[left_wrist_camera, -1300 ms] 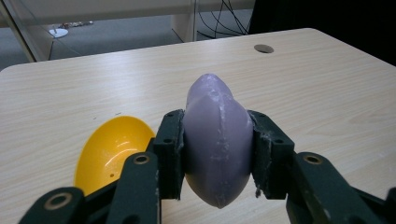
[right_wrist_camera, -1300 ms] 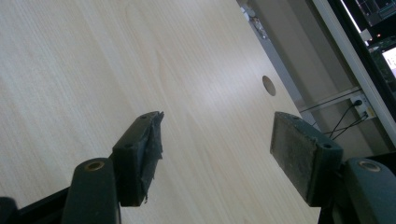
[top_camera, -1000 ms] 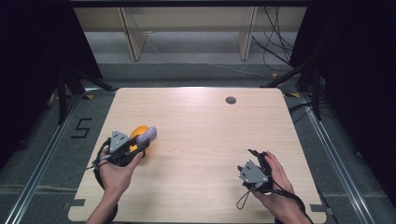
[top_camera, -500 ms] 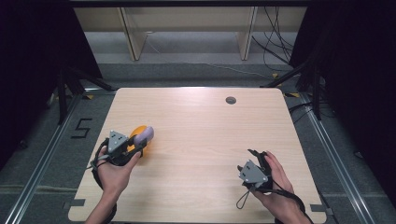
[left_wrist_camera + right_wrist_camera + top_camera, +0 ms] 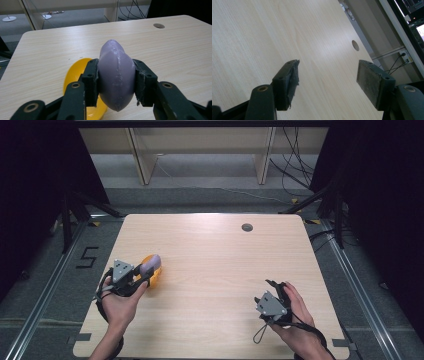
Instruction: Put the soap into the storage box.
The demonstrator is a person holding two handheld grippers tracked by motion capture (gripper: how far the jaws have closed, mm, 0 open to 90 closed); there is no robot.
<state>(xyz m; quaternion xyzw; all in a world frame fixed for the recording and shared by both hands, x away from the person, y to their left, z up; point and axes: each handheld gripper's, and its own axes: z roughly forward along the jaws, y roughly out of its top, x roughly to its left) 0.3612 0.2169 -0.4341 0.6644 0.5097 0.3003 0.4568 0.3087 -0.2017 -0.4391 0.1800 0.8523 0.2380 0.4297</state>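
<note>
Pale wood desk [image 5: 215, 270], dark surrounds. Purple oval object [image 5: 116, 75]: lower left of high view, clamped between left gripper [image 5: 115, 82] fingers, long axis pointing forward, directly above yellow bowl [image 5: 75, 77]. Right gripper [image 5: 327, 85]: lower right, fingers wide, empty.

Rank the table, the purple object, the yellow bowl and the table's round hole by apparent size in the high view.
1. table
2. yellow bowl and purple object: look similar, and the left gripper covers part of each, so unranked
3. round hole
</note>
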